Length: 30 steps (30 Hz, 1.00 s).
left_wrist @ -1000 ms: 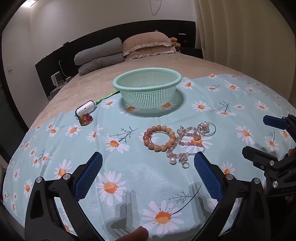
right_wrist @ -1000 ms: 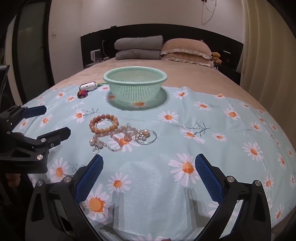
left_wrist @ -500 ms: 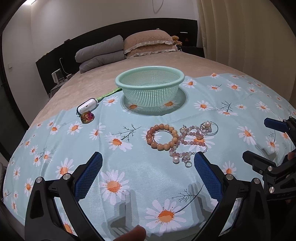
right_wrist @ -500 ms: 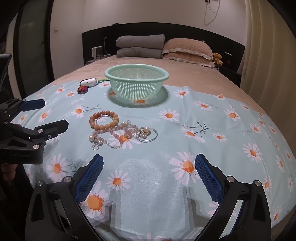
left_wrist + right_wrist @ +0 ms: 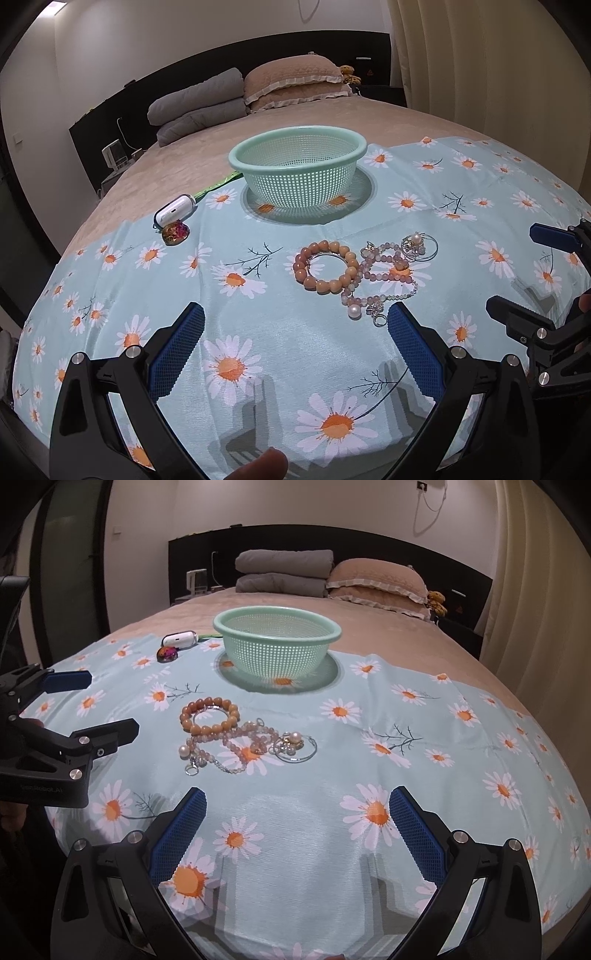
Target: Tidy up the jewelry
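A pile of jewelry lies on the daisy-print cloth (image 5: 258, 332): an orange bead bracelet (image 5: 325, 266) (image 5: 209, 715), a pink bead strand with a pearl (image 5: 380, 284) (image 5: 229, 747), and silver pearl rings (image 5: 419, 243) (image 5: 295, 746). A green mesh basket (image 5: 297, 171) (image 5: 277, 646) stands behind them, empty. My left gripper (image 5: 295, 343) is open, just short of the jewelry. My right gripper (image 5: 297, 825) is open, in front of the pile. Each gripper also shows in the other's view, the right one (image 5: 524, 273) and the left one (image 5: 99, 705).
A white case (image 5: 174, 211) and an iridescent stone (image 5: 175, 232) lie at the cloth's far left edge, with a green strap (image 5: 218, 186) beside them. Pillows (image 5: 291, 86) and folded grey bedding (image 5: 195, 107) sit at the headboard. A curtain (image 5: 498, 74) hangs on the right.
Both grippers have drifted slightly, so the jewelry and basket sit a little differently in view. Both stay open. Nothing on the cloth has moved.
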Tool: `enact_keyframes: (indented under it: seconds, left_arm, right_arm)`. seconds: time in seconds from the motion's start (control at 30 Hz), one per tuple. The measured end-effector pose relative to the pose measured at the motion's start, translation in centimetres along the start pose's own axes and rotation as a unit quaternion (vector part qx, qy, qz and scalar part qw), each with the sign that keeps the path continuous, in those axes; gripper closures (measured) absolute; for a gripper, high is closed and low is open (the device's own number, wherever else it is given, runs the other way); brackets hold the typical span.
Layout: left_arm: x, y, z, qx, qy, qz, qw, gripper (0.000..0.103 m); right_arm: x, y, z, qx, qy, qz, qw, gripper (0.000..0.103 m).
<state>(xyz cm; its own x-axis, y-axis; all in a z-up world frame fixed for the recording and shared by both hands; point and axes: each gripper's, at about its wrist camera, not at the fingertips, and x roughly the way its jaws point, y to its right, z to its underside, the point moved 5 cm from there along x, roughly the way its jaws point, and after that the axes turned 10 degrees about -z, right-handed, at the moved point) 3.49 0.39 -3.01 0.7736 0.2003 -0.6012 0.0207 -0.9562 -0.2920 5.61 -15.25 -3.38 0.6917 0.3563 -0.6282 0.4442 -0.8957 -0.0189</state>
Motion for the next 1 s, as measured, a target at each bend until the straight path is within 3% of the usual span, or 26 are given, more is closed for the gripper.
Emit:
enact_keyframes:
  seconds: [0.4, 1.0]
  left_arm:
    - [0.0, -0.5, 0.1, -0.001, -0.002, -0.001, 1.0, 0.006]
    - [1.3, -0.4, 1.0, 0.023, -0.037, 0.014, 0.999, 0.006]
  right_arm:
    - [-0.1, 0.0, -0.1, -0.002, -0.001, 0.003, 1.0, 0.008]
    - [0.6, 0.1, 0.1, 0.001, -0.013, -0.007, 1.0, 0.008]
